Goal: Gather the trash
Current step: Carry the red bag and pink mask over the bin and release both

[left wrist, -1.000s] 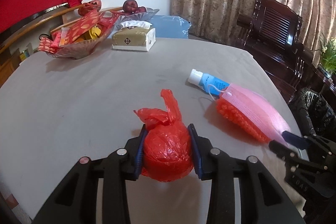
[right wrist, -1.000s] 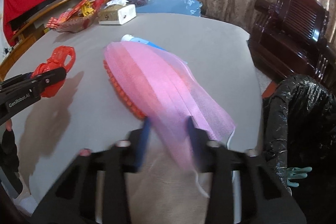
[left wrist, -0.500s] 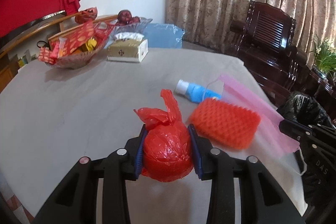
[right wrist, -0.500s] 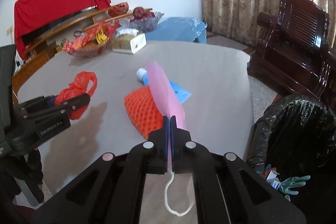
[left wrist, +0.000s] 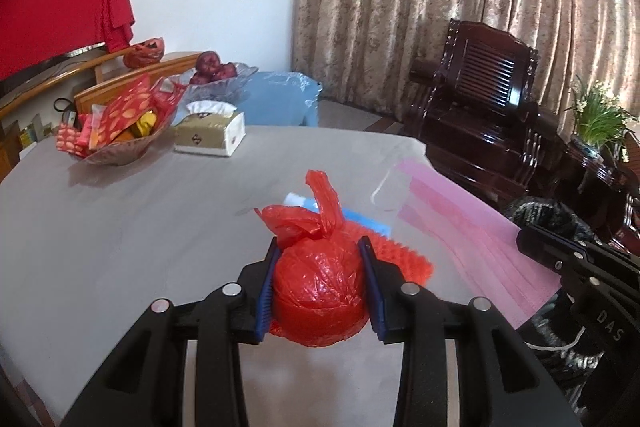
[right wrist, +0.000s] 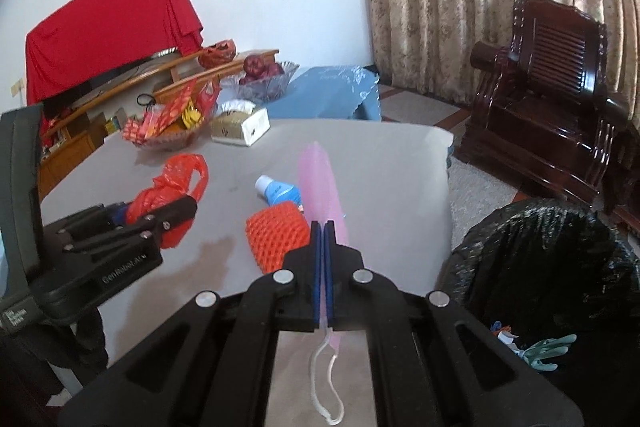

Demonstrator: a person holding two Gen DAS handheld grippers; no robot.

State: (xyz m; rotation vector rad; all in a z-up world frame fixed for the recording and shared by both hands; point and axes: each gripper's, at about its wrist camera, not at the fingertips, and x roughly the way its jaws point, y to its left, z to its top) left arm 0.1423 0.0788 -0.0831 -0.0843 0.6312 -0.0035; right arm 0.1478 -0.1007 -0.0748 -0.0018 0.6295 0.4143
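red bag (left wrist: pixel 318 287) clamped in left gripper (left wrist: pixel 320 287), above table (left wrist: pixel 120 227) near its right edge. pink mask (right wrist: pixel 322 195) pinched flat in right gripper (right wrist: pixel 324 267), beside bin (right wrist: pixel 560 251). orange net (right wrist: pixel 276 233) and tube (right wrist: pixel 280 191) lying on table by right edge.

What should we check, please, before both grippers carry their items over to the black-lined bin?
1. Left gripper shut on the red bag: ok.
2. Right gripper shut on the pink mask: ok.
3. Mask lifted off the table: ok.
4. Bin mouth open, room inside: ok.
5. Mask's ear loop dangling below the fingers; snag risk: cannot tell.
6. Orange sponge and blue tube left on the table: not ok.
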